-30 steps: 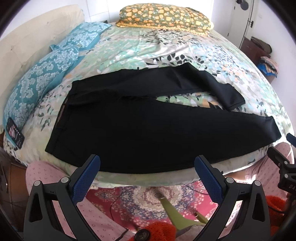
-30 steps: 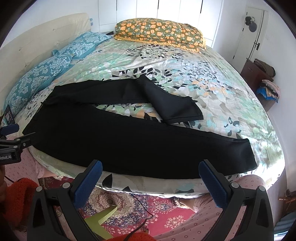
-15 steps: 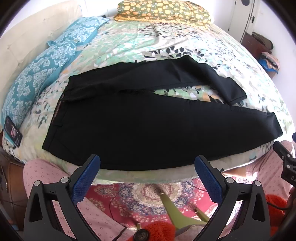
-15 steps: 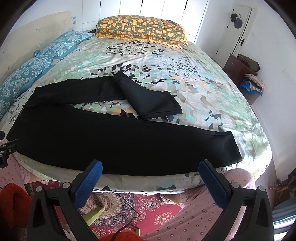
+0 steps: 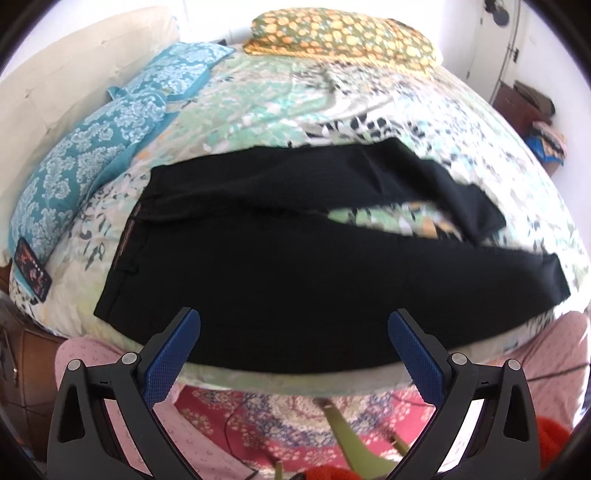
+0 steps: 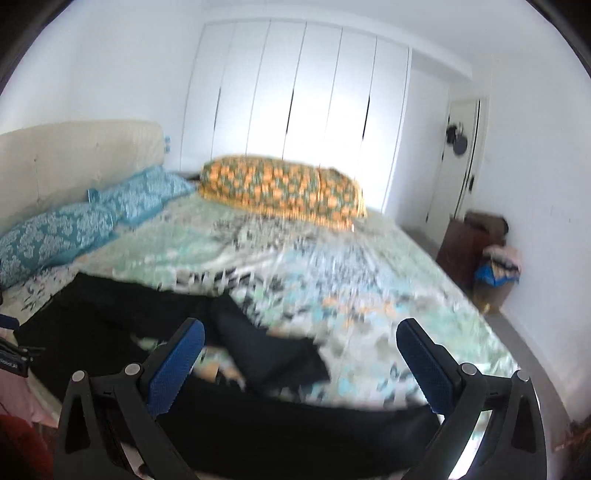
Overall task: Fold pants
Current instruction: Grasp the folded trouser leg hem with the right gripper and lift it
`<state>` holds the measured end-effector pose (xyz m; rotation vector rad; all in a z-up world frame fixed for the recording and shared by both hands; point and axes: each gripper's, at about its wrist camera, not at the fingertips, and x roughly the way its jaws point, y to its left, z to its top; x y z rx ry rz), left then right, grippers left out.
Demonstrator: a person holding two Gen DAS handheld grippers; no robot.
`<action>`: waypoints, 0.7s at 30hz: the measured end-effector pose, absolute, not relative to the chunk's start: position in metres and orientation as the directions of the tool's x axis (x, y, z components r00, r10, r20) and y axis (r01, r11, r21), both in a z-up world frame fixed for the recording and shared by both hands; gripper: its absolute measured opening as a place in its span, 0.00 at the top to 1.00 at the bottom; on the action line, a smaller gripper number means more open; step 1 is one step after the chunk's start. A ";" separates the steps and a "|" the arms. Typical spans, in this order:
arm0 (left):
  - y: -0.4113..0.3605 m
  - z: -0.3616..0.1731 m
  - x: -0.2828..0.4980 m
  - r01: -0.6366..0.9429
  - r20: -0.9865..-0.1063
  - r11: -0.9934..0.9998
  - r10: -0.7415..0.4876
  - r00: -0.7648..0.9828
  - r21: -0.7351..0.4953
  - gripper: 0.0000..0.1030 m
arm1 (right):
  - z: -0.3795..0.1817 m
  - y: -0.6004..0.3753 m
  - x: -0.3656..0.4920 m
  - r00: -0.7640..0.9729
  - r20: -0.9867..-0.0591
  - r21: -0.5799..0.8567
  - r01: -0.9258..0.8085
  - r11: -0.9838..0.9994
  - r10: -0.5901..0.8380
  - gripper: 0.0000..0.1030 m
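Bed [image 5: 258, 92] fills everything ahead of both tools, floral cover, bare of anything else in the middle. Black pants [image 5: 280, 258] lie flat across its near edge, straight ahead of and just beyond the left gripper [image 5: 294, 345]. Waistband sits ahead-left of that tool, near leg runs off to the ahead-right, far leg lies beyond it with its lower part bent back over itself at ahead-right. In the right wrist view the pants [image 6: 258, 424] sit low, directly under and ahead of the right gripper [image 6: 300, 350]; that view is motion-blurred, so cloth detail is unclear.

Teal pillows [image 5: 92, 166] far ahead-left, orange patterned pillow [image 5: 343, 33] far ahead at the back. A dark phone-like item [image 5: 31, 269] at far left by the bed edge, hard to tell.

Left gripper: fingers spread wide, nothing between them, not touching the cloth. Right gripper: also spread wide, empty, hovering above the near leg.

Step, as I judge it: pre-grasp, fold not started; legs not yet stacked. Next move likely needs both tools down onto one leg's edge, one near the waistband, one near the hem, pinching a single layer, then carrying it over the other leg. The bent-back far leg probably wants straightening first.
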<state>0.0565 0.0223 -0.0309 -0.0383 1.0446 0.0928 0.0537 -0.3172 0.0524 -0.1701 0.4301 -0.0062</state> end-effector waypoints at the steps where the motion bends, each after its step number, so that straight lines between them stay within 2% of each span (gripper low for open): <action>1: 0.024 -0.029 0.058 -0.106 -0.861 0.994 0.051 0.506 -0.004 0.01 | 0.045 -0.328 0.082 0.879 -0.476 -0.141 -0.052 0.989 -0.021 0.00; 2: 0.025 -0.028 0.059 -0.115 -0.858 0.993 0.040 0.512 -0.022 0.01 | 0.025 -0.344 0.124 0.790 -0.613 -0.100 -0.086 0.991 0.007 0.00; 3: 0.024 -0.029 0.059 -0.118 -0.858 0.992 0.031 0.513 -0.035 0.01 | 0.004 -0.358 0.156 0.702 -0.711 -0.061 -0.097 0.993 0.025 0.00; 5: 0.022 -0.033 0.057 -0.111 -0.864 0.993 0.016 0.503 -0.047 0.01 | -0.043 -0.386 0.213 0.554 -0.827 0.053 -0.101 0.994 0.100 0.01; 8: 0.021 -0.042 0.053 -0.101 -0.880 0.995 0.028 0.474 -0.022 0.01 | -0.101 -0.409 0.279 0.386 -0.901 0.168 -0.117 0.979 0.201 0.01; 12: 0.031 -0.052 0.053 -0.153 -0.904 0.988 0.051 0.425 -0.016 0.01 | -0.158 -0.424 0.336 0.240 -0.928 0.273 -0.079 0.959 0.284 0.05; 14: 0.039 -0.055 0.056 -0.189 -0.911 0.982 0.060 0.407 -0.020 0.01 | -0.176 -0.419 0.355 0.196 -0.945 0.246 -0.098 0.964 0.261 0.18; 16: 0.042 -0.056 0.060 -0.207 -0.915 0.978 0.069 0.398 -0.016 0.01 | -0.194 -0.409 0.369 0.121 -0.959 0.238 -0.158 0.958 0.258 0.22; 18: 0.042 -0.058 0.066 -0.214 -0.918 0.977 0.077 0.389 -0.009 0.01 | -0.208 -0.397 0.373 0.039 -0.966 0.241 -0.223 0.944 0.256 0.46; 19: 0.041 -0.060 0.069 -0.213 -0.920 0.977 0.079 0.383 -0.005 0.01 | -0.209 -0.390 0.373 0.020 -0.974 0.211 -0.258 0.943 0.223 0.72; 20: 0.038 -0.063 0.073 -0.207 -0.925 0.978 0.079 0.372 0.000 0.01 | -0.204 -0.385 0.373 0.026 -0.980 0.181 -0.291 0.939 0.197 0.86; 21: 0.036 -0.067 0.077 -0.201 -0.930 0.980 0.079 0.360 0.006 0.01 | -0.195 -0.382 0.376 0.049 -0.984 0.148 -0.317 0.937 0.172 0.91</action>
